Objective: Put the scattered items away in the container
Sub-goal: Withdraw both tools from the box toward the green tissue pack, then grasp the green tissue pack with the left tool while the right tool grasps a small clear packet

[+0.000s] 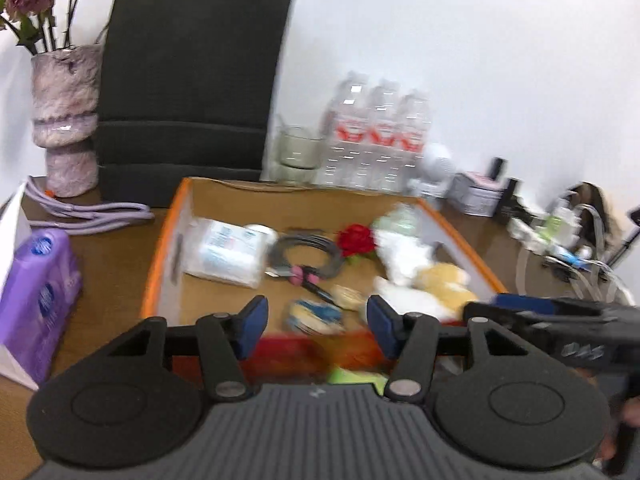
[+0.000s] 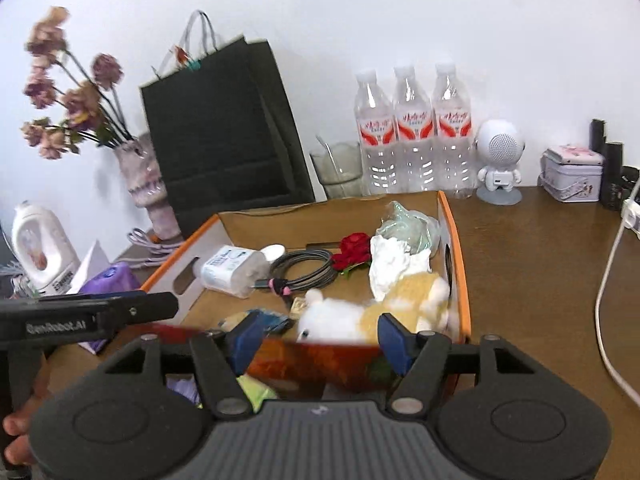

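An orange-edged cardboard box (image 1: 164, 240) (image 2: 456, 248) holds a tissue pack (image 1: 228, 252) (image 2: 230, 266), a coiled grey cable (image 1: 308, 256) (image 2: 304, 268), a red fabric rose (image 1: 357, 238) (image 2: 354, 250), a white and tan plush toy (image 1: 424, 280) (image 2: 376, 308), a crumpled white item (image 2: 390, 262) and small packets (image 1: 316, 314). A blurred red-orange packet (image 1: 304, 354) (image 2: 320, 364) lies at the box's near end, just below both grippers. My left gripper (image 1: 318, 326) is open over it. My right gripper (image 2: 318, 340) is open over it too, and shows as a dark bar in the left wrist view (image 1: 552, 320).
A black paper bag (image 1: 192, 92) (image 2: 224, 136), a vase of dried flowers (image 1: 66, 120) (image 2: 146, 184), three water bottles (image 1: 380, 132) (image 2: 414, 132), a glass (image 2: 338, 168), a white robot speaker (image 2: 500, 156) and a tin (image 2: 572, 176) stand behind the box. A purple pack (image 1: 36, 300) lies left. A white cable (image 2: 608, 280) runs right.
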Demonstrator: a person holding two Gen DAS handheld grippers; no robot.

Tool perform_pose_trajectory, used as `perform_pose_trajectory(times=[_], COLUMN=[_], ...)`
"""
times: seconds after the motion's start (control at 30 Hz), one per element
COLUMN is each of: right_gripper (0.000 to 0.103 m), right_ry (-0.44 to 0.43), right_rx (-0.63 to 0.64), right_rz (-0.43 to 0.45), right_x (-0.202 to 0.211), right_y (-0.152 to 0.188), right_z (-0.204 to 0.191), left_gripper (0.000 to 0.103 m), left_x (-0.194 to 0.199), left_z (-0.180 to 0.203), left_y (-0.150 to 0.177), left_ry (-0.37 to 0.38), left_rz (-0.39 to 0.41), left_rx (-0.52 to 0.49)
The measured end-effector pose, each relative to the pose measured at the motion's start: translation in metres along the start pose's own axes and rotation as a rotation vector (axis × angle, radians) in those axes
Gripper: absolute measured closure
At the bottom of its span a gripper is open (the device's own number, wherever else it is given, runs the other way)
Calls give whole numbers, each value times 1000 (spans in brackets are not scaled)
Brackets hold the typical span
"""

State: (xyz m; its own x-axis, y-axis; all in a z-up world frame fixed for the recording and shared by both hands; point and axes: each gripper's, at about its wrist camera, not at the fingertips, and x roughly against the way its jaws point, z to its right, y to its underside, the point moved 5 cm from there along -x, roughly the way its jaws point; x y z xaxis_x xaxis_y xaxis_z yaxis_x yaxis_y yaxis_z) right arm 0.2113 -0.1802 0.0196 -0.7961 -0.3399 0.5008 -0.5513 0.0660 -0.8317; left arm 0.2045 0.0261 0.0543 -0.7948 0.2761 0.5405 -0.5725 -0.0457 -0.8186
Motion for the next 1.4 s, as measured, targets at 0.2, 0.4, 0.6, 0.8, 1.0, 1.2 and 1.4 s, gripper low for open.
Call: perform_pose_trajectory(times=[0.2, 0.4, 0.6, 0.8, 1.0, 1.2, 1.4], right_gripper=[48, 65, 68, 76, 76, 66, 79], right_ry=[43, 57, 33, -6, -44, -14, 15], right_rx=[113, 218, 204, 159, 136, 196, 255], right_rz=[-69, -123, -165, -133, -106, -91, -116], right_x=[2, 2, -11, -8, -6, 5, 7], right_y=[47, 66, 82, 86, 87, 91, 99], right_z=[-11, -18, -15, -6, -2, -6, -13], left_gripper=[47, 46, 56, 58, 58, 58, 58], left_x=[-17, -39, -53, -53, -43, -5, 51], left_z=[30, 27, 19, 33, 44, 37, 32], left_y=[46, 62, 70, 73, 70, 52, 61], left_ry=[-1, -28, -21, 8, 15, 1, -102], left_rz=[-83, -157, -206, -203, -157, -66, 27], left_rx=[-114, -140, -115, -140, -177, -125, -73])
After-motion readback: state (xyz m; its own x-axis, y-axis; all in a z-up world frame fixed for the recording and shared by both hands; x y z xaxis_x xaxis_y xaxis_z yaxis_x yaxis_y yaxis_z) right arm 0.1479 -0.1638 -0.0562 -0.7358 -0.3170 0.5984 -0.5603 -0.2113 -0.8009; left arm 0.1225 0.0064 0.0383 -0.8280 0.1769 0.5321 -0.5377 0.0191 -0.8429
